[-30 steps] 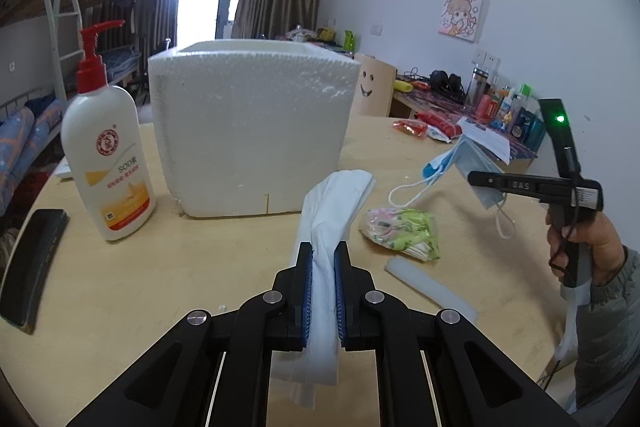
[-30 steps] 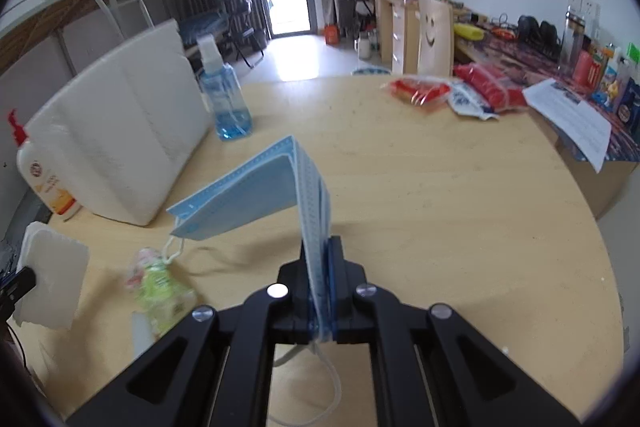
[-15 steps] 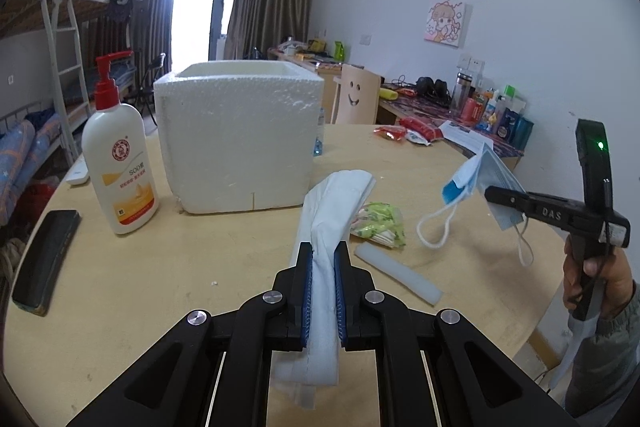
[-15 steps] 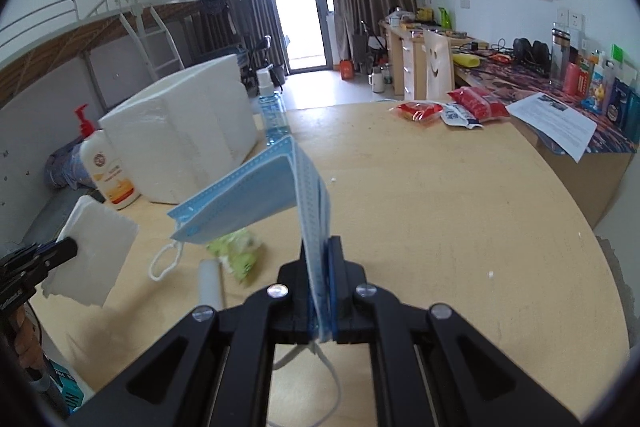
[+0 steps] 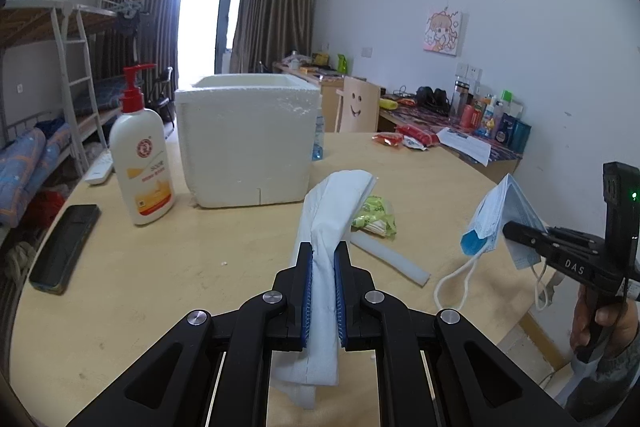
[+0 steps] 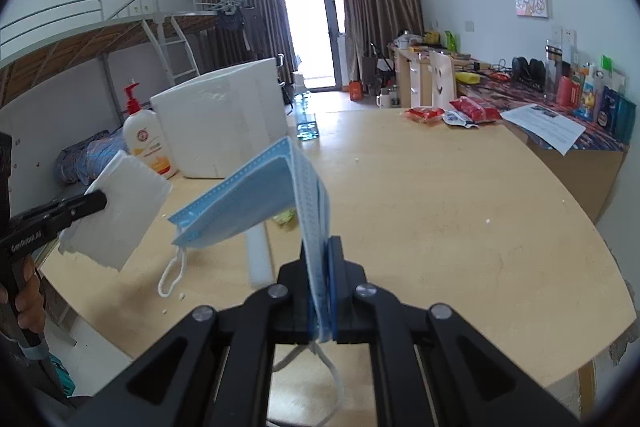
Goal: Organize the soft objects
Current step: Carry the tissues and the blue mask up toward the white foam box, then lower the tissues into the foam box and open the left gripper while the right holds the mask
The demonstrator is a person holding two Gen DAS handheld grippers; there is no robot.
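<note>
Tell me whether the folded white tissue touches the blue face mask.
Apart. The right wrist view shows table between the folded white tissue and blue face mask.

Matt pale wood table [image 5: 160, 267], rough white foam box [image 5: 244, 147], glossy plastic lotion bottle [image 5: 142, 163].

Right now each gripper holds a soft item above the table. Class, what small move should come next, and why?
Probably carry the left gripper, shut on the folded white tissue, forward over the open foam box. The box stands straight ahead with its top open, while the right gripper holds the blue face mask farther off.
</note>
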